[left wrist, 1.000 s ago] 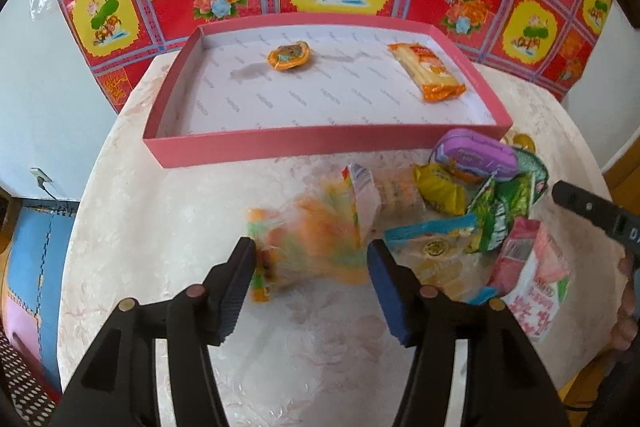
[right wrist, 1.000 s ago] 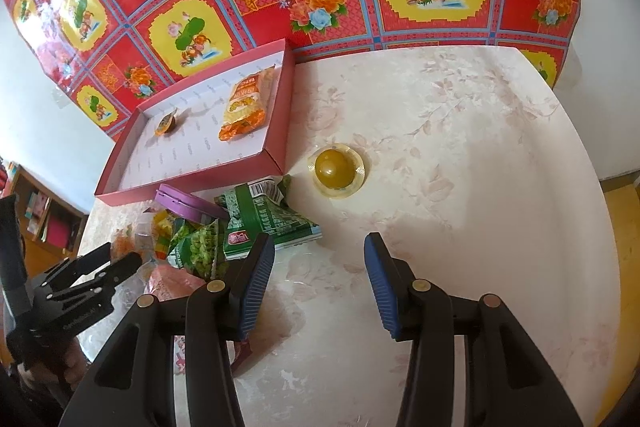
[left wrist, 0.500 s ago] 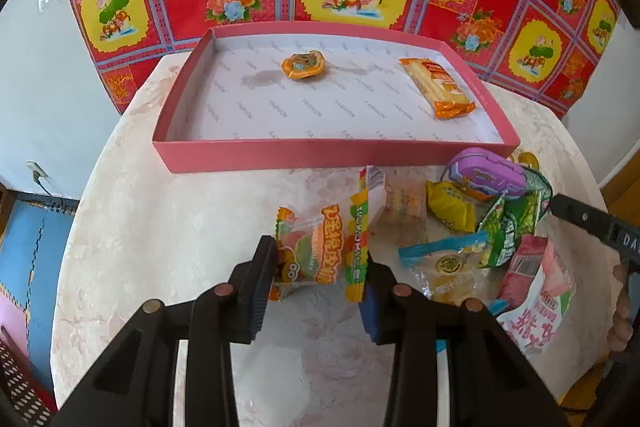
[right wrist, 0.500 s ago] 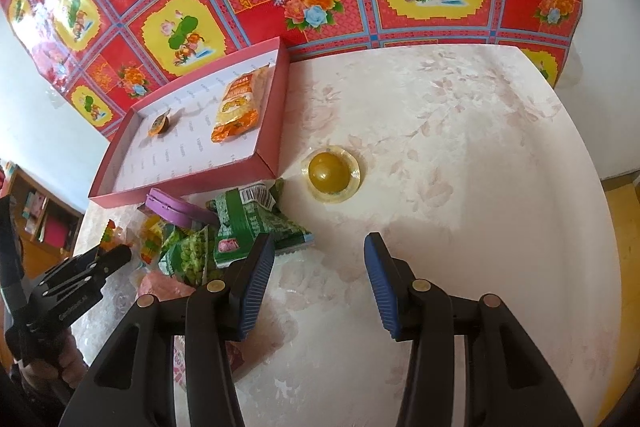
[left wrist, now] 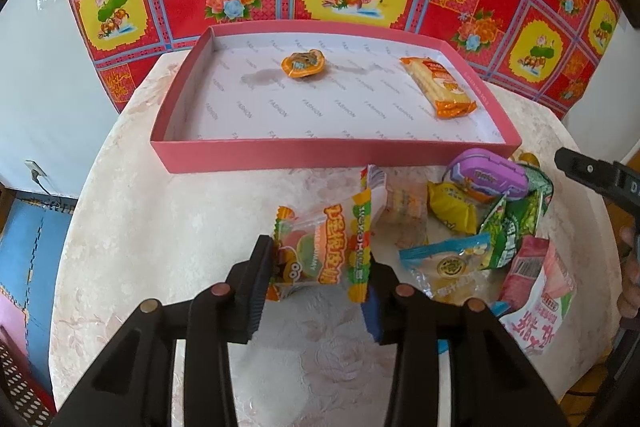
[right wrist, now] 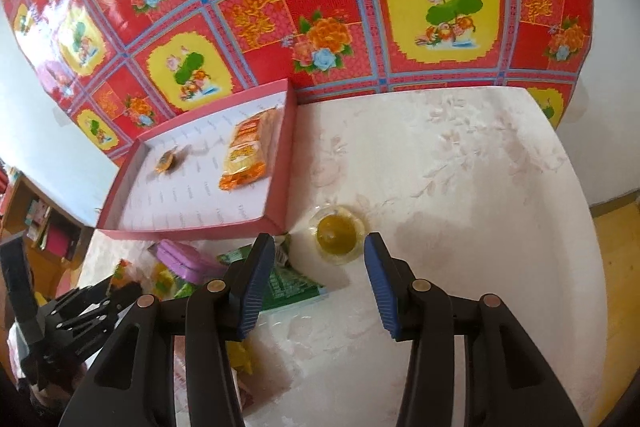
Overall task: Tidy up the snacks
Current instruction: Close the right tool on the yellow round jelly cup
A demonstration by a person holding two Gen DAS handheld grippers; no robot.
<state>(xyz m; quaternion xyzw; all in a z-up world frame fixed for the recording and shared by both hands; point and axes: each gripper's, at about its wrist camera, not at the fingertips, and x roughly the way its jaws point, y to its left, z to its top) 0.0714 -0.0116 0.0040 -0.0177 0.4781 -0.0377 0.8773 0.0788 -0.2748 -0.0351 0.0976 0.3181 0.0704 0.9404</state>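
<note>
On my left wrist view, my left gripper is clenched on the gummy packet, lifted above the desk. The pink box lies at 12 o'clock, holding an orange jelly cup and an orange cracker pack. A pile of snacks sits at 3 o'clock, topped by a purple tin.

On my right wrist view, my right gripper is released, empty, its fingers straddling a yellow jelly cup lying just ahead at 12 o'clock. A green packet lies at 9 o'clock beside it.
</note>
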